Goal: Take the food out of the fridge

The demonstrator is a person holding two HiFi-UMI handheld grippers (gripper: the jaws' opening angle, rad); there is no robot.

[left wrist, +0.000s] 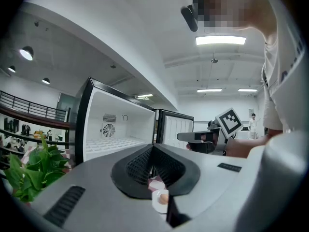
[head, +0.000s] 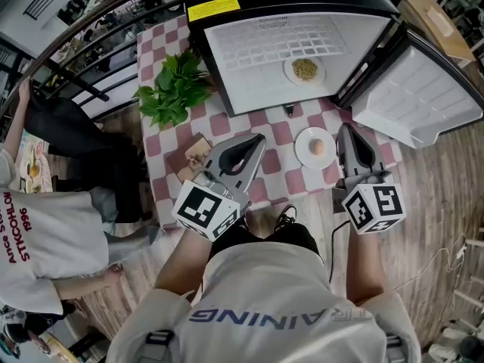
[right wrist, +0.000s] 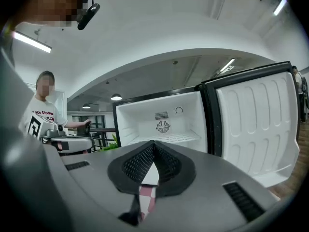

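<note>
The fridge (head: 287, 48) stands open on the checkered table (head: 276, 165). On its white shelf sits a plate of brownish food (head: 305, 69). A second white plate with an egg (head: 315, 147) rests on the table in front of the fridge, between my two grippers. My left gripper (head: 259, 139) hangs shut and empty to the left of that plate. My right gripper (head: 346, 129) is shut and empty just right of it, near the door hinge. The left gripper view shows its jaws (left wrist: 153, 147) closed, with the egg plate (left wrist: 161, 199) below them. The right gripper (right wrist: 154, 143) points at the fridge interior (right wrist: 164, 124).
The fridge door (head: 420, 97) swings out to the right. A leafy green plant (head: 174, 88) and a small wooden stand (head: 198, 153) occupy the table's left side. A small black object (head: 289, 110) lies at the fridge's front edge. A person in a white shirt (head: 38, 233) stands at the left.
</note>
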